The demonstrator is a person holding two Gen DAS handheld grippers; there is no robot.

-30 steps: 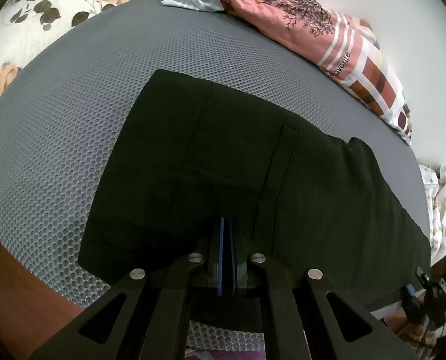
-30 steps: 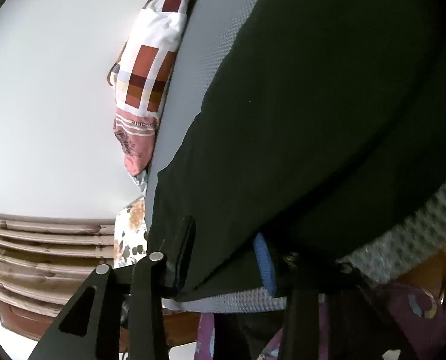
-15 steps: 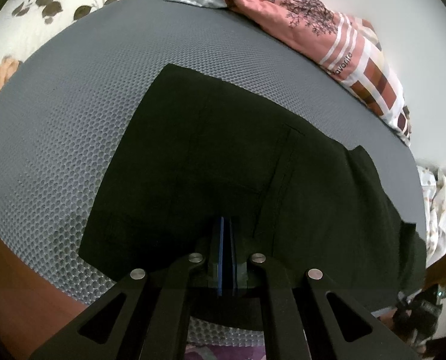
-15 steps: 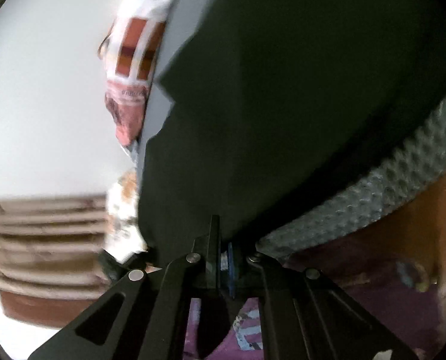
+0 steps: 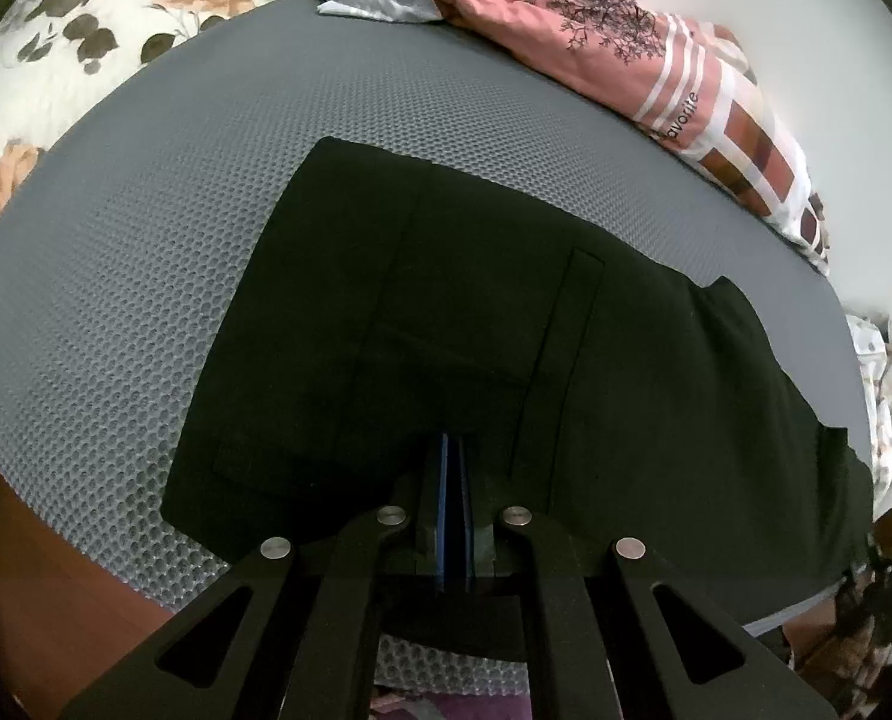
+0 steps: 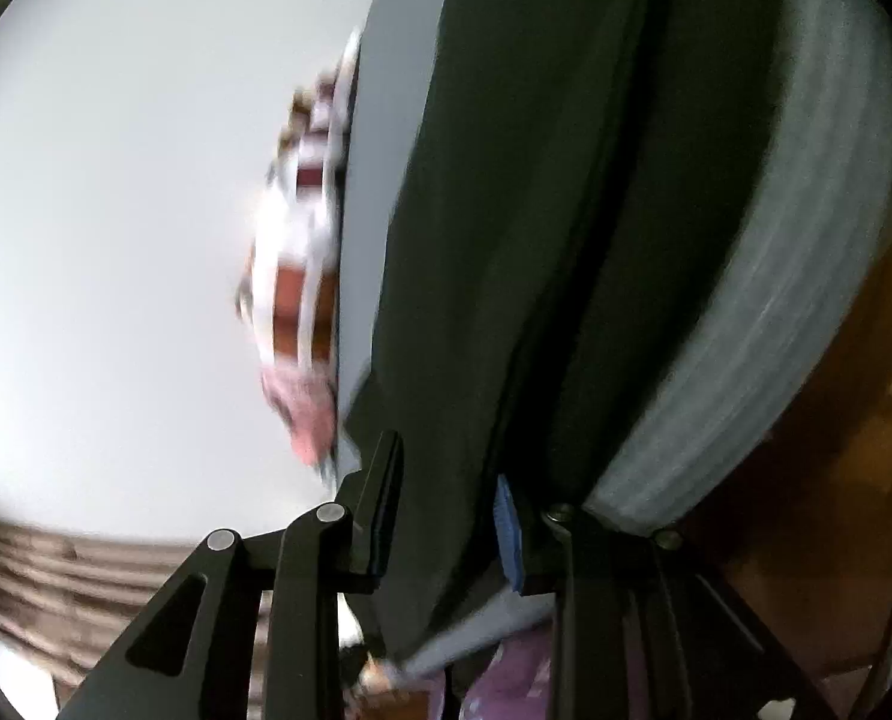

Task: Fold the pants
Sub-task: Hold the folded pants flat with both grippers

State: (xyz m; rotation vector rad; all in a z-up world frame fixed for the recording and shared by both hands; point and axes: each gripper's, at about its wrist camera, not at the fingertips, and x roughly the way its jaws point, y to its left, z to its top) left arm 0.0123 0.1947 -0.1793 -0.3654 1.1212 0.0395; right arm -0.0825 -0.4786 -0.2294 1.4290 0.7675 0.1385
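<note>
Your black pants (image 5: 505, 360) lie flat on the grey bed mat (image 5: 146, 300), reaching from its near edge toward the middle, with one leg running off to the right edge. Your left gripper (image 5: 453, 480) is pressed tight together at the near edge — its blue pads touch, right over the pants, but you can't tell if cloth is pinched. Your right gripper (image 6: 446, 516) is opening, and the pants' edge sits between its jaws. A pink pillow (image 5: 625, 54) lies at the far edge.
</note>
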